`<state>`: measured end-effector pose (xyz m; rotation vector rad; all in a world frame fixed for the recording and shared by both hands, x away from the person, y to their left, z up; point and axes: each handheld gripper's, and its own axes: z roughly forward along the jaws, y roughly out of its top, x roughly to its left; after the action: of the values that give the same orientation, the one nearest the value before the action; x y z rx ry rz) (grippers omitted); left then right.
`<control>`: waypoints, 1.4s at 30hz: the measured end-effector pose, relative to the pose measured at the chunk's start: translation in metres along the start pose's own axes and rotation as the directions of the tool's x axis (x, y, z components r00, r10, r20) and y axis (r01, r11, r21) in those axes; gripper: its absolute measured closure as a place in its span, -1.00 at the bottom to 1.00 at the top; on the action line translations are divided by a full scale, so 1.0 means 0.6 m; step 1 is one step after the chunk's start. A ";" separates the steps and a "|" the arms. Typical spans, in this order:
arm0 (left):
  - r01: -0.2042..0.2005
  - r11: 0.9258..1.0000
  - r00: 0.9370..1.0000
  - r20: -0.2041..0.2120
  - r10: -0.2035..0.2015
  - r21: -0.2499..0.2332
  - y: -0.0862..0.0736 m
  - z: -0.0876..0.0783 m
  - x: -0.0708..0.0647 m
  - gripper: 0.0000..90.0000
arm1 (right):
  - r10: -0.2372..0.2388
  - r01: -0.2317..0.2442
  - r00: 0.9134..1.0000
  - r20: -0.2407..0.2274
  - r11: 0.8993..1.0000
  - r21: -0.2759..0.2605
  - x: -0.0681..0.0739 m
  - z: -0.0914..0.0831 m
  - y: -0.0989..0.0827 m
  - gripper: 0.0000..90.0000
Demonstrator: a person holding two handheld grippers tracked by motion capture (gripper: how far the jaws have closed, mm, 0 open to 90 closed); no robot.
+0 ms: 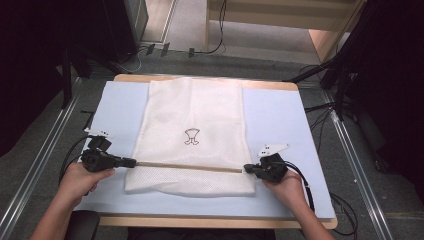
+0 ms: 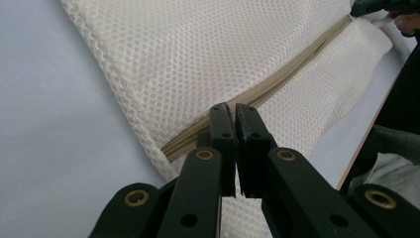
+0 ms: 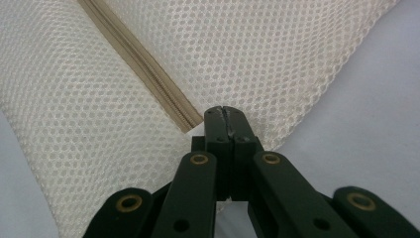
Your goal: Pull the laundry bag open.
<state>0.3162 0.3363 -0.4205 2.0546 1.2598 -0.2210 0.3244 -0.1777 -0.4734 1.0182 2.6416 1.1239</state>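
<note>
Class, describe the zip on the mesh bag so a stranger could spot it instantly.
On the pale blue table cover lies a white mesh laundry bag. Across its near end runs a tan zip, between the left gripper and right gripper: the bag's one beige line.

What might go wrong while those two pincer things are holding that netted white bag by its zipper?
The left gripper and right gripper each have their jaws closed at one end of the zipper of the mesh bag. Pulling apart could snag or tear the thin netting. If the left jaws have caught mesh instead of the slider, it probably won't move. The bag may also slide across the table.
</note>
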 end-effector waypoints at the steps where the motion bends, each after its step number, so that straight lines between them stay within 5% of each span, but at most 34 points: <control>1: 0.005 1.000 1.000 -0.001 -0.005 0.000 -0.001 0.000 0.000 0.98 | -0.002 0.002 1.000 -0.001 1.000 0.003 0.000 0.000 0.000 1.00; 27: 0.080 0.996 0.996 -0.034 -0.081 -0.040 -0.021 -0.032 0.040 0.98 | -0.003 0.003 1.000 -0.029 1.000 0.005 -0.006 0.001 0.002 1.00; 42: 0.059 0.997 0.997 -0.041 -0.061 -0.046 -0.020 -0.029 0.037 0.94 | -0.005 0.006 0.999 -0.042 0.999 0.035 -0.009 0.001 0.010 1.00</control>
<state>0.3137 0.3667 -0.4242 1.9943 1.3417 -0.1766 0.3318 -0.1778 -0.4705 1.0036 2.7037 1.1137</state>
